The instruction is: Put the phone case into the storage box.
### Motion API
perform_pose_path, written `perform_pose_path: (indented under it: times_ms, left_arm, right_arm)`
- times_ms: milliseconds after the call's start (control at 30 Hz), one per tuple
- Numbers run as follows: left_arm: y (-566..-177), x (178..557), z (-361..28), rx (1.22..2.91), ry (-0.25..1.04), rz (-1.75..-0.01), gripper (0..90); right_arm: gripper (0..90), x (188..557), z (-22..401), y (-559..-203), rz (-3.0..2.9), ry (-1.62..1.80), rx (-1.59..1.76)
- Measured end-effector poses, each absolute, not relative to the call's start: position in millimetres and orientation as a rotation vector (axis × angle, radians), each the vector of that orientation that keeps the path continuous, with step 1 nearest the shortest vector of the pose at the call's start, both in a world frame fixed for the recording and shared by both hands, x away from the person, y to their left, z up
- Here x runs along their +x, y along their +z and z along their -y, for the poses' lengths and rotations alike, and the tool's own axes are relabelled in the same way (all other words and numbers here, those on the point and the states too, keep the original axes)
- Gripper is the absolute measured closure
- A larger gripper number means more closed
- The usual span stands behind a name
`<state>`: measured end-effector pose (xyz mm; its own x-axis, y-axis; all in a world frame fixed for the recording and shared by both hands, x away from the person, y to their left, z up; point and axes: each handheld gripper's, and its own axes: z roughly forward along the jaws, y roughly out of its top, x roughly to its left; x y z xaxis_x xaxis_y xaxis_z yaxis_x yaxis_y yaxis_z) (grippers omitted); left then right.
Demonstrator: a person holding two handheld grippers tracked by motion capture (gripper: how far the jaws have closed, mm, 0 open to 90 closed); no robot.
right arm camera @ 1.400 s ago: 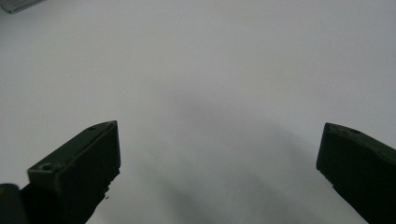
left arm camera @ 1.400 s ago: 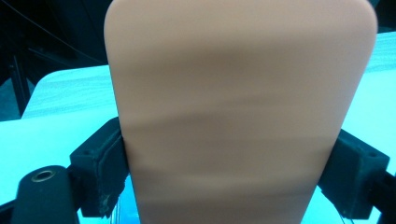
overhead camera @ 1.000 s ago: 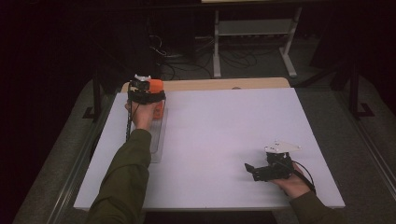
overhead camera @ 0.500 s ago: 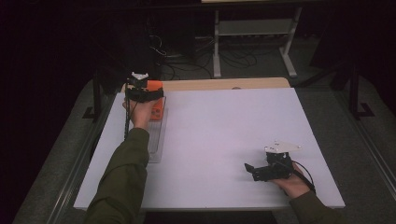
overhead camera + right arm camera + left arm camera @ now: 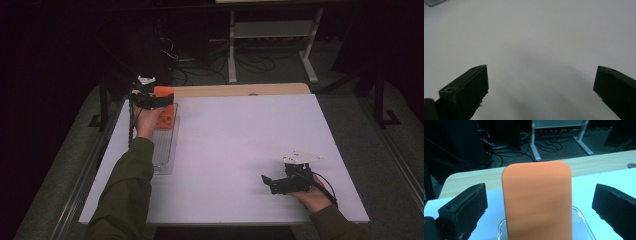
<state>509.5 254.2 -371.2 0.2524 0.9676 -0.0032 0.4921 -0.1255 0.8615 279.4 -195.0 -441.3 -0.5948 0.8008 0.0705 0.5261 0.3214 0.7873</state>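
Orange phone case point(image 5: 537, 200) stood upright in the far end of a clear plastic tray point(image 5: 164, 150) at the left side of the white table point(image 5: 235, 150). In the left gripper view its flat orange face rose between the two black jaws with bare gaps on either side, so neither jaw touched it. The left gripper point(image 5: 150, 96) hung over that far end of the tray, jaws spread wide, with the person's left hand point(image 5: 142, 117) behind it and an olive sleeve point(image 5: 125, 195) running back to the table's near edge. A strip of pale wood point(image 5: 240, 90) showed beyond the white top, and cables point(image 5: 549, 146) lay on the dark floor past it.

Well apart from the tray, at the near right of the table, the right gripper point(image 5: 272, 181) lay low over the white surface in the person's right hand point(image 5: 312, 197). Its jaws stood wide apart with nothing between them but bare tabletop, as the right gripper view showed; a corner of the tray point(image 5: 434, 2) sat at that view's upper left.
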Motion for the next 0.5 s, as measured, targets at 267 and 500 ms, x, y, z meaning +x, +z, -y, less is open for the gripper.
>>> perform_pose_path:
  times_ms: [267,500]
  left_arm:
    - [-363.0,499.7,-255.6,1.795,0.678,-1.237,0.0]
    - [-356.2,490.6,-256.7,1.853,0.618,-1.147,0.0]
  right_arm:
    - [0.0,279.5,194.9,-441.9,-2.264,1.16,1.174]
    - [0.0,280.0,194.8,-441.3,-2.263,1.167,1.176]
